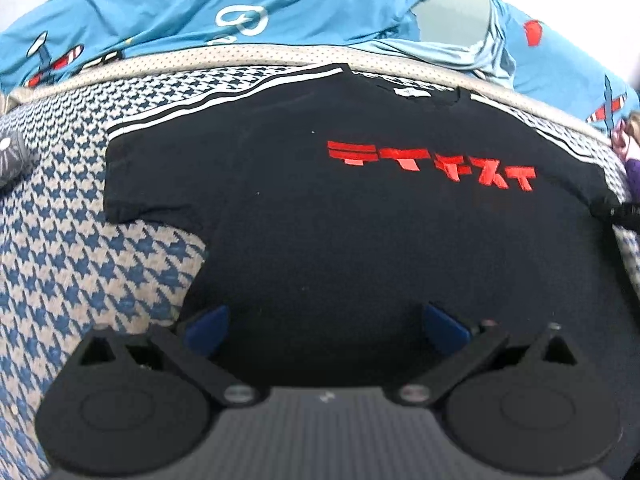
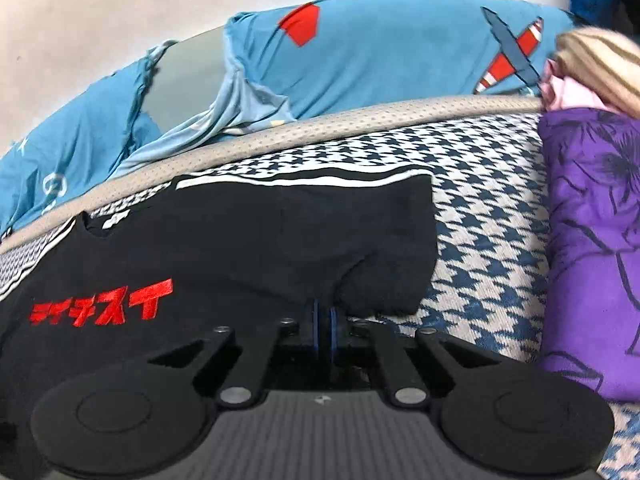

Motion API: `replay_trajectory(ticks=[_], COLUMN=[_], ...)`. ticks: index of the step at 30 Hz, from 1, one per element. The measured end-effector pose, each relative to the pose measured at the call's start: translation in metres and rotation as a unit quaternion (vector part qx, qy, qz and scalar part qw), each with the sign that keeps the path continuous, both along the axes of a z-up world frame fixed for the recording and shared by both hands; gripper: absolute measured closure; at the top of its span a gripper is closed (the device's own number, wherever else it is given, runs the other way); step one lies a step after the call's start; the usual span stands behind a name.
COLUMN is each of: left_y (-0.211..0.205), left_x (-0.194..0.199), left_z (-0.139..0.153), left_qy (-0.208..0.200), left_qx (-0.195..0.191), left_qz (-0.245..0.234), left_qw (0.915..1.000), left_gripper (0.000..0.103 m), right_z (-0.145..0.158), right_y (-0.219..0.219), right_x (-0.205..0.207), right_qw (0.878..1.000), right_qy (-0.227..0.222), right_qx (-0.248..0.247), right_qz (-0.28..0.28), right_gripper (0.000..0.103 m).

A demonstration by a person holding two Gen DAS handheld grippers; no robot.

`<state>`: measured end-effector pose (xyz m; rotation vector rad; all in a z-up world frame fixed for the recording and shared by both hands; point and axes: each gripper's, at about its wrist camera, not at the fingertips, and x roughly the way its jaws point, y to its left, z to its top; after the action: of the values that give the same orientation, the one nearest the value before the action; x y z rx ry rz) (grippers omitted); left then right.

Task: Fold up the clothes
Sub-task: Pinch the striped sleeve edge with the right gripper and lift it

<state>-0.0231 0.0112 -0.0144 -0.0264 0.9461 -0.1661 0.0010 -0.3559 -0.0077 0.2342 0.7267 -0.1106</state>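
- Black T-shirt [image 1: 320,216] lies spread face up on the houndstooth cover [image 1: 80,248], collar toward the far edge of the surface, red lettering [image 1: 432,164] across the chest.
- White stripes [image 1: 224,100] run along the shoulder and sleeve seam; the sleeve on the left of the left wrist view lies flat and extended.
- Left gripper [image 1: 326,326]: jaws stand wide apart above the lower body of the shirt, blue pads [image 1: 210,326] on either side with nothing between them. Whether the tips touch the cloth cannot be told from this angle.
- Right gripper [image 2: 323,320]: jaws drawn together, blue pads [image 2: 316,320] almost meeting, pinching a bunched fold of black cloth at the lower edge of the other sleeve [image 2: 360,232].
- The cloth puckers upward just beyond the right fingertips; the rest of that sleeve lies flat on the cover.
- Purple floral garment [image 2: 592,240] sits just beside the shirt on the right of the right wrist view, apart from the sleeve, with houndstooth showing between.
- A striped beige item [image 2: 596,60] and something pink [image 2: 560,92] rest above the purple garment, at the far edge.
- Blue aeroplane-print fabric [image 2: 400,60] lies crumpled behind the beige piped edge [image 2: 320,128] of the surface, in both views.
- Grey object [image 1: 12,152] at the left margin of the left wrist view, too cropped to identify.
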Motion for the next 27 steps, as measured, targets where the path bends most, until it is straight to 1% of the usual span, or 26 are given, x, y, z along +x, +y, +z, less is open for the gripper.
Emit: replay_trajectory(ticks=[4, 5, 8, 12, 15, 19, 21, 25, 27], left_y=[0.001, 0.002, 0.004, 0.007, 0.006, -0.001, -0.006, -0.014, -0.016], left_x=[0.0, 0.0, 0.001, 0.006, 0.012, 0.018, 0.02, 0.027, 0.031], left_z=[0.0, 0.001, 0.002, 0.008, 0.01, 0.009, 0.009, 0.008, 0.008], left_qy=[0.001, 0.002, 0.001, -0.01, -0.012, -0.008, -0.007, -0.008, -0.008], left_qx=[-0.001, -0.003, -0.012, -0.019, -0.024, -0.032, -0.035, -0.04, -0.042], left_qz=[0.004, 0.006, 0.016, 0.036, 0.043, 0.036, 0.032, 0.027, 0.026], left_qw=[1.0, 1.0, 0.9998, 0.9991, 0.9987, 0.9988, 0.9989, 0.9988, 0.9987], left_gripper=[0.0, 0.0, 0.0, 0.0, 0.0, 0.0, 0.0, 0.0, 0.0], right_z=[0.003, 0.004, 0.011, 0.015, 0.014, 0.009, 0.006, 0.001, 0.0], right_y=[-0.012, -0.015, -0.022, -0.032, -0.041, -0.055, -0.062, -0.068, -0.068], right_x=[-0.005, -0.007, -0.011, -0.007, 0.002, 0.014, 0.021, 0.035, 0.041], right_qw=[0.999, 0.998, 0.998, 0.996, 0.995, 0.993, 0.991, 0.991, 0.992], right_qy=[0.004, 0.001, -0.014, -0.032, -0.037, -0.044, -0.046, -0.048, -0.053], right_qx=[0.047, 0.053, 0.051, 0.046, 0.033, 0.035, 0.042, 0.044, 0.038], right_qz=[-0.021, -0.026, -0.041, -0.065, -0.084, -0.107, -0.115, -0.117, -0.112], right_gripper=[0.094, 0.093, 0.093, 0.091, 0.089, 0.083, 0.076, 0.075, 0.075])
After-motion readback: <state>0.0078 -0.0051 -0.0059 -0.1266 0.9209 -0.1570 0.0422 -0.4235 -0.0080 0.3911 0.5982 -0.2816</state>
